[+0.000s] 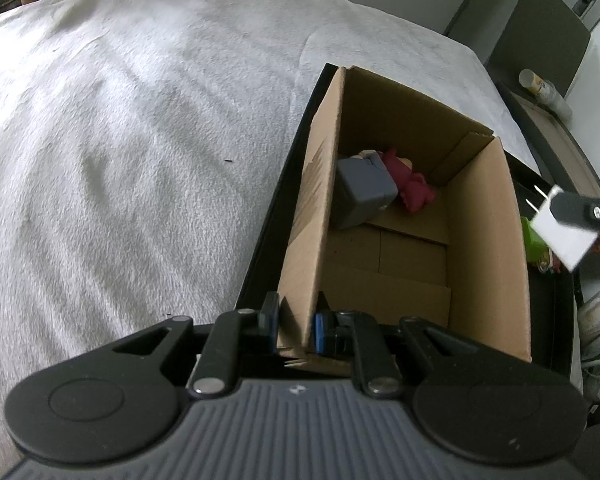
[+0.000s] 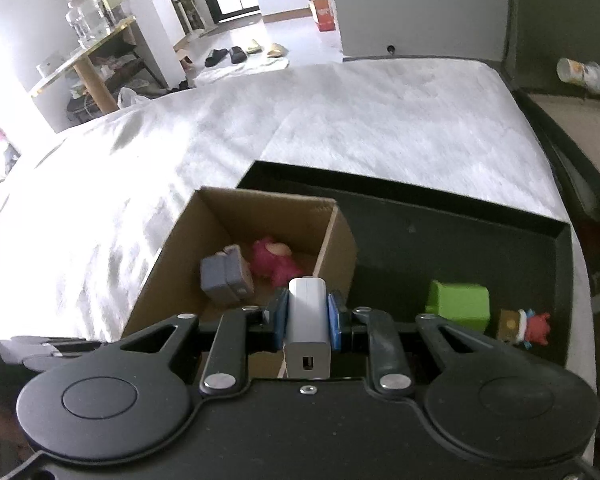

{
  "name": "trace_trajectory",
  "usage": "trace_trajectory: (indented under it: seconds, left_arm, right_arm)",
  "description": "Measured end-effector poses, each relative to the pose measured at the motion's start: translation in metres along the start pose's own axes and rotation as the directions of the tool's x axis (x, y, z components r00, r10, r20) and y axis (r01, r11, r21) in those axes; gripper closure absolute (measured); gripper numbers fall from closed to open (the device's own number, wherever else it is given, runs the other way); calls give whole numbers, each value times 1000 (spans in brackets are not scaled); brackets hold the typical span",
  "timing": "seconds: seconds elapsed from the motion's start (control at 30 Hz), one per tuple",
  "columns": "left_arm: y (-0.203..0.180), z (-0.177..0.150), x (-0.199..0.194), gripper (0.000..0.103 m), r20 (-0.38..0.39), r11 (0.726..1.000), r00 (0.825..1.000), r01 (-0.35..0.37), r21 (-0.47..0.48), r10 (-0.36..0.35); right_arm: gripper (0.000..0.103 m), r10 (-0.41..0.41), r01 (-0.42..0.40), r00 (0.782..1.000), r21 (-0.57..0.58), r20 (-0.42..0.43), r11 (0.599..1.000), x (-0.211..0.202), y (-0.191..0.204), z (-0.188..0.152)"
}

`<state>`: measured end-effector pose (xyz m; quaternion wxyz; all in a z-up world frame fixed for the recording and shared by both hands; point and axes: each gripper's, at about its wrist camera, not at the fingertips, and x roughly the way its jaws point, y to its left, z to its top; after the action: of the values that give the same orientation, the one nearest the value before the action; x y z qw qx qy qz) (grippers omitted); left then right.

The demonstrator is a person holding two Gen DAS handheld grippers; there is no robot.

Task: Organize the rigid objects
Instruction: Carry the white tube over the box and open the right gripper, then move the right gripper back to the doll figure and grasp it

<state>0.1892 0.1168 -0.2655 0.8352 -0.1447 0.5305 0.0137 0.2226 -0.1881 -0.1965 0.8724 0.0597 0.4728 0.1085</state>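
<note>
My left gripper [image 1: 294,326] is shut on the near left wall of an open cardboard box [image 1: 480,216] that stands in a black tray [image 1: 268,224] on the bed. Inside the box lie a grey cube [image 1: 364,194] and a pink plush toy [image 1: 410,184]. My right gripper [image 2: 308,314] is shut on a white plug charger [image 2: 307,320], held above the box's near right corner [image 2: 336,236]. The charger and right gripper show at the right edge of the left wrist view [image 1: 560,226]. A green block [image 2: 460,304] and a small red figure [image 2: 524,326] lie in the tray [image 2: 440,236].
The bed is covered by a white fuzzy blanket [image 1: 120,160]. A dark headboard and ledge with a paper cup [image 2: 576,70] run along the right. Shoes [image 2: 236,54] and a shelf [image 2: 96,64] stand on the floor beyond the bed.
</note>
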Motion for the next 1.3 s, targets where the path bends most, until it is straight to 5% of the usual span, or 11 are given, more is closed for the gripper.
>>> trace_trajectory:
  seconds: [0.4,0.47,0.6,0.8,1.3]
  left_arm:
    - [1,0,1,87,1,1000,1000,5,3,-5]
    - [1,0,1,87,0,1000,1000,8,0,-8]
    - [0,0,0,87,1,1000,1000,11,3,-11]
    - [1,-2,-1,87,2,1000,1000,11,8,-11]
    - [0,-2,0,87,-2,1000,1000,7,3,-7]
  right_arm:
    - [82,-50,51,998,-49,24,998,33,27,20]
    - [78,-52,55,998,-48,46,997,34,30,24]
    - [45,-69,72,994,-37,81,997,27,32,27]
    - [30,-65,67,996,-35,57,997,21,31,23]
    - [25,-74,74,997,10,-6,997,1,12,8]
